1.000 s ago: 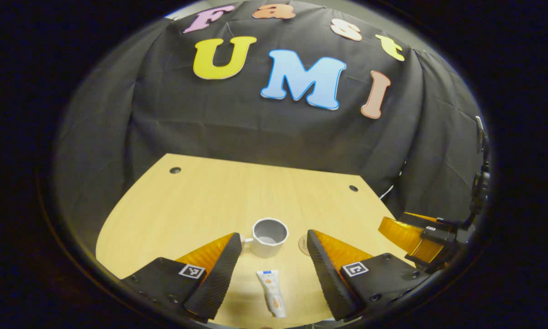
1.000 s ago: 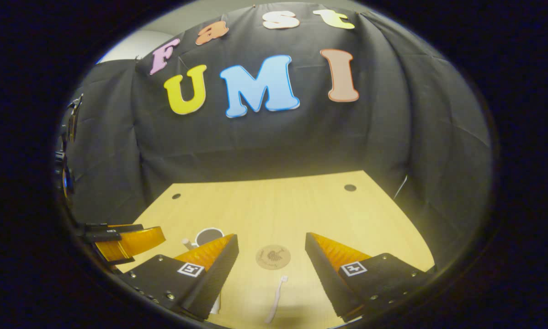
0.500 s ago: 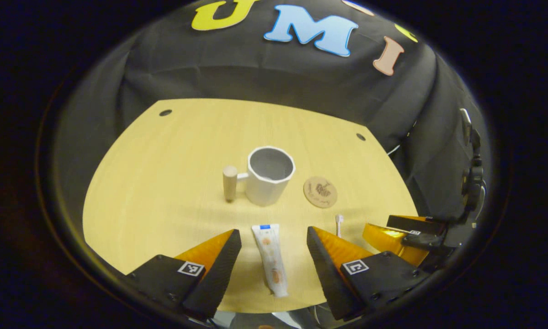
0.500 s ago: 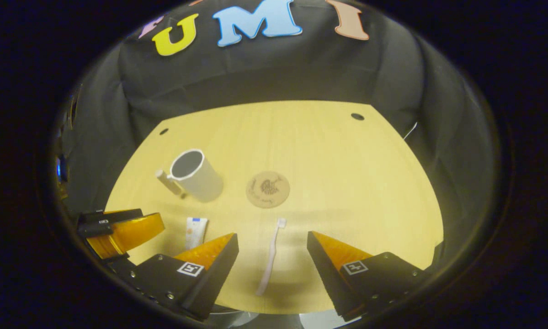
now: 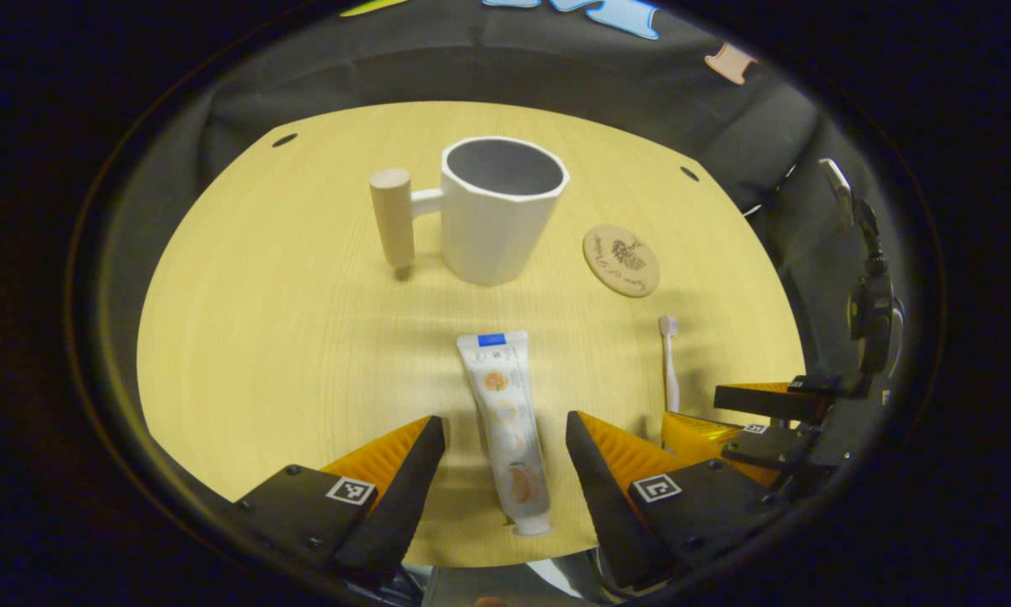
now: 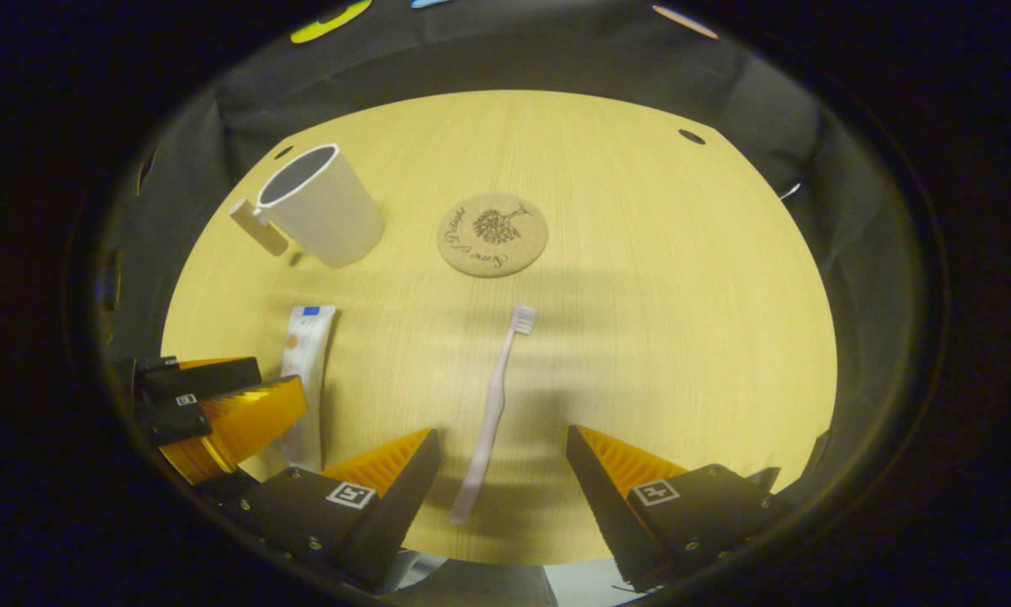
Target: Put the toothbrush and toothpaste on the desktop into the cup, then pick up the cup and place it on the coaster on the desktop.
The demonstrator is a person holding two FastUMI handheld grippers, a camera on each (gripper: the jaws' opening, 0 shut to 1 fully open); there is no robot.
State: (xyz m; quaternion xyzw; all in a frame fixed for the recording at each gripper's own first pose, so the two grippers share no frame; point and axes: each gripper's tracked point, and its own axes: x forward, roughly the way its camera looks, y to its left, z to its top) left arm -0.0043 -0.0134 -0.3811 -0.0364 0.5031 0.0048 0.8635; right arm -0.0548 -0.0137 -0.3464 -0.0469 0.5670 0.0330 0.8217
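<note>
A white toothpaste tube [image 5: 505, 421] lies flat on the wooden desktop [image 5: 260, 320], cap toward me, its lower half between the spread fingers of my open left gripper [image 5: 505, 438]. Farther back stands an empty white cup [image 5: 498, 211] with a wooden peg handle [image 5: 392, 217], and a round cork coaster [image 5: 621, 260] lies to its right. In the right gripper view a pale toothbrush [image 6: 495, 409] lies on the desktop [image 6: 682, 320], bristles away from me, its handle end between the fingers of my open right gripper [image 6: 501, 451]. There the cup [image 6: 324, 206] and the coaster [image 6: 492, 234] sit beyond it.
The toothbrush [image 5: 668, 362] lies right of the toothpaste, next to the right gripper [image 5: 750, 421] seen at the edge. The left gripper [image 6: 218, 413] shows at the left of the right gripper view, over the toothpaste [image 6: 307, 371]. Black cloth walls surround the desktop.
Both grippers have tilted down and moved closer to the desktop. The toothpaste now sits between the left fingers and the toothbrush handle between the right fingers. Nothing on the desktop has moved.
</note>
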